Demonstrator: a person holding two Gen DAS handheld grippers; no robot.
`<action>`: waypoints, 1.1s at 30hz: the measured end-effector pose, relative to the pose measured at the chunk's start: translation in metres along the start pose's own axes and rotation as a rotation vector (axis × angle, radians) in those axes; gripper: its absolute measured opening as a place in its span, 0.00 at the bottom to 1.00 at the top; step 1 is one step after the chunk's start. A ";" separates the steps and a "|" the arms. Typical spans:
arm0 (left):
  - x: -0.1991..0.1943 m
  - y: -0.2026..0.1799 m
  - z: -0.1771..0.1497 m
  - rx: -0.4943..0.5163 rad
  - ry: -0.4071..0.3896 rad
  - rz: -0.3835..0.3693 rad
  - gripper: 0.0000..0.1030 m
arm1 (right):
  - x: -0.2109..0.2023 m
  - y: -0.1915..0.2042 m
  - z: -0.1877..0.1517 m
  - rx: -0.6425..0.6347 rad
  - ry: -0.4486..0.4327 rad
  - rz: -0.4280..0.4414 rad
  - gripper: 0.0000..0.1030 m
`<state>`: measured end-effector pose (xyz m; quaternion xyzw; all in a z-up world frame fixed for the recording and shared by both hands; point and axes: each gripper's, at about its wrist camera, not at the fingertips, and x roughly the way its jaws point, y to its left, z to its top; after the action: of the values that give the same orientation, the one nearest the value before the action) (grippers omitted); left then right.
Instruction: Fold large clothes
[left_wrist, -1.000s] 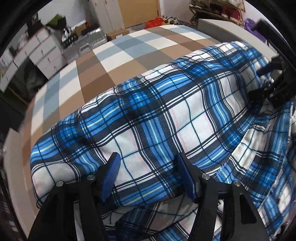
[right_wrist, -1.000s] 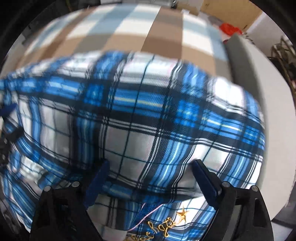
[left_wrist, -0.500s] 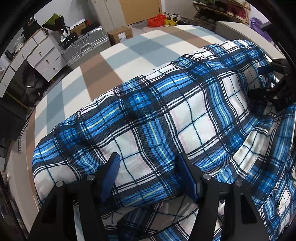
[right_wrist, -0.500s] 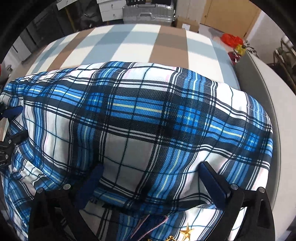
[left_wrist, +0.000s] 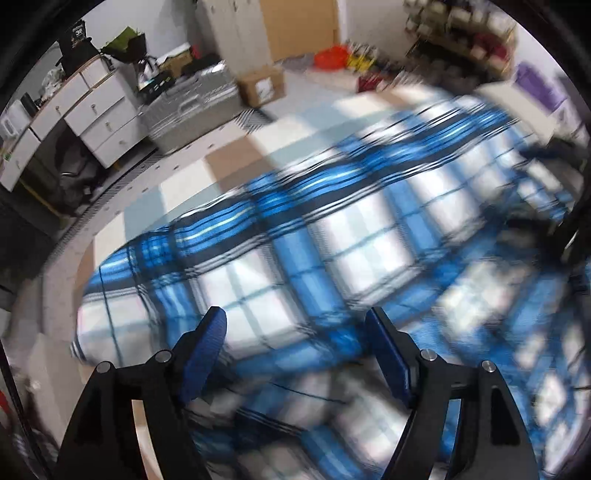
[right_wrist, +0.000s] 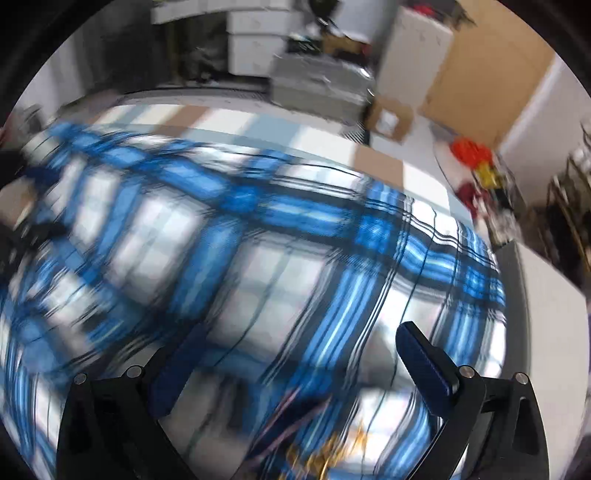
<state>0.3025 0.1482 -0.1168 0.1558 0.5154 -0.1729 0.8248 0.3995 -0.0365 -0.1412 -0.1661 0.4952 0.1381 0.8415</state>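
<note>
Plaid shirt under both grippers
Left gripper jaws are opening, shirt just beyond; right gripper jaws apart over it.

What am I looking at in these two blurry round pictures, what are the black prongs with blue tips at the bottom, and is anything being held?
There is no robot here: a person holds a two-finger grasping tool in each hand, and a fisheye camera on each tool looks forward along its fingers. One picture is from the left tool, the other from the right tool; the black prongs are their fingers, the blue parts their pads. The blur comes from the hands moving. Below them a blue and white plaid garment, folded over itself, lies on a brown, grey and white checked surface, probably a bed. Cloth shows between both pairs of fingers, but the pads stand apart and do not press on it. The left tool's jaws are opening. Nothing looks gripped.
</note>
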 end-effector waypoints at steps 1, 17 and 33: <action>-0.008 -0.008 -0.003 0.001 -0.029 -0.013 0.72 | -0.008 0.008 -0.011 -0.024 -0.006 0.011 1.00; -0.106 -0.062 -0.098 -0.152 -0.271 -0.069 0.72 | -0.216 0.013 -0.163 0.334 -0.424 0.338 1.00; -0.219 -0.078 -0.200 -0.389 -0.623 0.074 0.98 | -0.348 0.123 -0.297 0.443 -1.060 0.189 1.00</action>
<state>0.0189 0.1924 -0.0093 -0.0457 0.2569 -0.0809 0.9620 -0.0471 -0.0723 0.0124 0.1506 0.0364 0.1701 0.9732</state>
